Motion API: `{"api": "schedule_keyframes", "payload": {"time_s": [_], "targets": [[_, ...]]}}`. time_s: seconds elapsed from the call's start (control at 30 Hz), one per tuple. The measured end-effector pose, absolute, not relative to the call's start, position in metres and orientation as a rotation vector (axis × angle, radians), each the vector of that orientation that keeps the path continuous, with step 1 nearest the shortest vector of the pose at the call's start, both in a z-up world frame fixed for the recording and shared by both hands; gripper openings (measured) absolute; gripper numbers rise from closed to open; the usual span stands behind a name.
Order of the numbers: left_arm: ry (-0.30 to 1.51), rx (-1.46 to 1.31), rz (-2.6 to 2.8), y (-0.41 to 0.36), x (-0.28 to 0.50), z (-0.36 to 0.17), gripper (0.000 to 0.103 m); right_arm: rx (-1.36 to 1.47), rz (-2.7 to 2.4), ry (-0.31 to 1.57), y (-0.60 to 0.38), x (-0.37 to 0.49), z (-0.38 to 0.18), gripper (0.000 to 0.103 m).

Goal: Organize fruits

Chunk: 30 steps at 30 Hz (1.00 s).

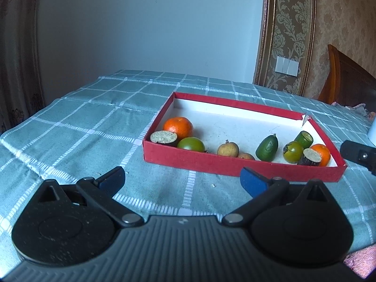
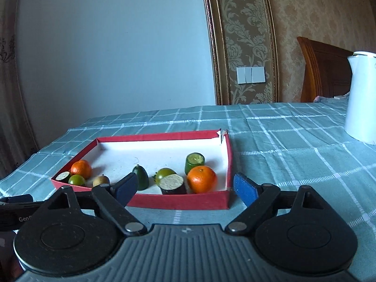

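Both black plastic grippers, left [image 1: 182,181] and right [image 2: 185,188], gape wide and empty near the shallow red cardboard tray [image 1: 235,164] of round fruits.

the surface [image 1: 77,127] is covered by a green cloth [image 2: 282,141] with white lines that make squares. the cloth has a few folds on the left side. a flat red box [image 1: 235,168] with a white inside sits right on the cloth, and one far corner of the box is torn. small fruits lie inside the box. a white jug [image 2: 362,98] stands on the cloth, well apart from the box, off to the right. a few tiny crumbs [image 1: 213,185] lie on the cloth just in front of the box. the cloth runs back to the wall.
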<state>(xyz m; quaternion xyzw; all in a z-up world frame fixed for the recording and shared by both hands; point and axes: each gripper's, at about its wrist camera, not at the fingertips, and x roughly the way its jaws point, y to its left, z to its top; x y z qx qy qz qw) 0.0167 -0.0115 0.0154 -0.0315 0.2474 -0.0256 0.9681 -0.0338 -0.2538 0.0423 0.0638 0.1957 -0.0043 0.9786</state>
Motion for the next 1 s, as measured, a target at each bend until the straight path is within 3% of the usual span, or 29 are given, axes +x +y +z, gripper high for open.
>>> {"api": "schedule_keyframes", "payload": {"time_s": [1.0], "targets": [[0.467,-0.018,-0.037,-0.025,0.029,0.021,0.103,0.131,-0.148,0.34,-0.235,-0.012,0.019,0.09]]}}
